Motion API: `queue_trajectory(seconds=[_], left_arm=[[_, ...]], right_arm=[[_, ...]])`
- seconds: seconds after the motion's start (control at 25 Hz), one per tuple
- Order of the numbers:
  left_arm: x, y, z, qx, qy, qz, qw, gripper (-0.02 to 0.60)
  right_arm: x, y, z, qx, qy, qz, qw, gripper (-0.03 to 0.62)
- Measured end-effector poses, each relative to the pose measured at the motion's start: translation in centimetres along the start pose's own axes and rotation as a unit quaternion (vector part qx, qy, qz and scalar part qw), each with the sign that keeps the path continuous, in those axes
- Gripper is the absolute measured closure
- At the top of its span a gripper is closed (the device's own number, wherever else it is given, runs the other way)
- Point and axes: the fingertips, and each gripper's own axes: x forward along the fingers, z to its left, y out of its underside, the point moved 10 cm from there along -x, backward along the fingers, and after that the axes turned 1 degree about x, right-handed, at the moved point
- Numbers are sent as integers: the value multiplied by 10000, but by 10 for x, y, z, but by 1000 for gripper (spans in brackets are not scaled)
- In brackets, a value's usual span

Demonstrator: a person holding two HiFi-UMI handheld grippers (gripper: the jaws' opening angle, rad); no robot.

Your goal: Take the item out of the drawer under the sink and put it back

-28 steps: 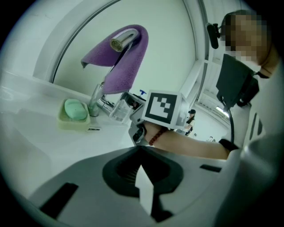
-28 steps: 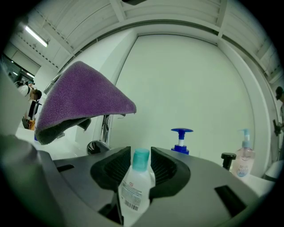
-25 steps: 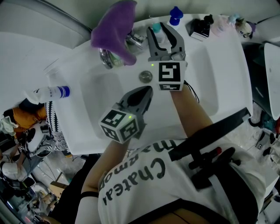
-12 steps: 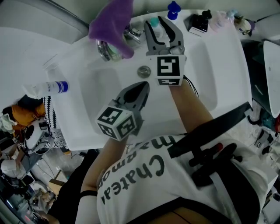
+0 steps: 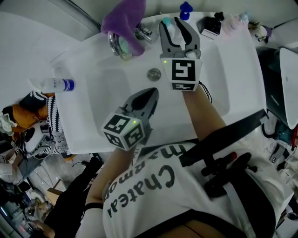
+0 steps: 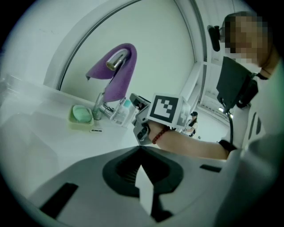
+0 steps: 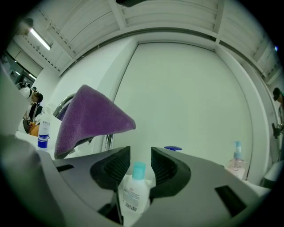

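A small white bottle with a teal cap (image 5: 168,29) (image 7: 134,190) sits between the jaws of my right gripper (image 5: 171,23) (image 7: 141,157), which is shut on it. It is held above the back rim of the white sink (image 5: 93,116), just right of the chrome faucet (image 5: 114,44). A purple cloth (image 5: 125,21) (image 7: 91,117) is draped over that faucet. My left gripper (image 5: 152,91) (image 6: 141,149) hovers over the basin near the drain (image 5: 154,74), shut with nothing in it. No drawer shows in any view.
A white bottle with a blue band (image 5: 56,85) lies on the counter at left. A green soap dish (image 6: 81,114) stands by the faucet. A blue-capped item (image 5: 186,8), a black object (image 5: 210,25) and a pump bottle (image 7: 236,160) line the back right.
My right gripper has carried the bottle a little farther toward the back of the sink, beside the faucet. The left gripper has hardly moved.
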Motion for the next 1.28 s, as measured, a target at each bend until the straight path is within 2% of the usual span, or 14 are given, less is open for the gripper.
queue_trajectory(seconds=[0.12,0.2,0.28,0.48,0.72,0.88,1.08,1.28], left_arm=[[-9,0,-8,85,16,-80,9999,572],[-16,0,-14,177,45,-179,9997,572],[-24,3,-22,297,84,-303,9991,572],[-55,18,-48,406,214,-521,9976,572],[-97,35,-82,552,415,-729,9949,572],[-126,52,-111,837,615,-841,9910,572],[-151,74,-134,949,644,-1023,9881,572],[-165,88,-163,1178,722,-1017,9852,572]], right_arm=[[-14,-11,-1,27,76,-66,9999,456],[-29,-20,1,106,72,-90,9999,540],[-47,-26,4,162,21,-69,9998,563],[-105,-39,18,138,-23,144,9998,574],[-186,-54,32,645,-20,474,9968,583],[-244,-66,48,820,-82,593,9948,583],[-302,-78,63,793,-163,650,9946,583],[-343,-88,68,670,-104,725,9951,583]])
